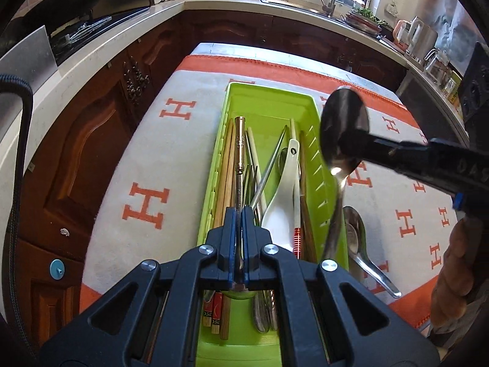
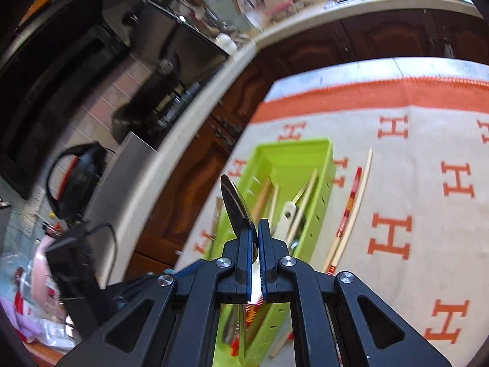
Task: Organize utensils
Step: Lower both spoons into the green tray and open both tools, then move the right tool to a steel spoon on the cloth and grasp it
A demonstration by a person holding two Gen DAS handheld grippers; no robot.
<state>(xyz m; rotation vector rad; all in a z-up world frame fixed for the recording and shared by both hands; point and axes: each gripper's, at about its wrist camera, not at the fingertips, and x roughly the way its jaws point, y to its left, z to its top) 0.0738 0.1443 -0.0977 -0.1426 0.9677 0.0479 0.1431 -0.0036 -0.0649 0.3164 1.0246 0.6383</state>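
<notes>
Left wrist view: the left gripper [image 1: 239,214] is closed on a gold-tipped metal utensil [image 1: 239,150] that lies lengthwise over the green tray [image 1: 269,98] at frame centre. Chopsticks [image 1: 224,165], a white ceramic spoon [image 1: 282,202] and forks crowd the tray beneath it. At right, the right gripper [image 1: 397,153] pinches a steel spoon [image 1: 343,128] above the tray's right wall; two more spoons [image 1: 359,232] rest on the H-patterned cloth [image 1: 152,153] just outside. Right wrist view: two loose chopsticks [image 2: 354,202] lie right of the tray on the worktop.
</notes>
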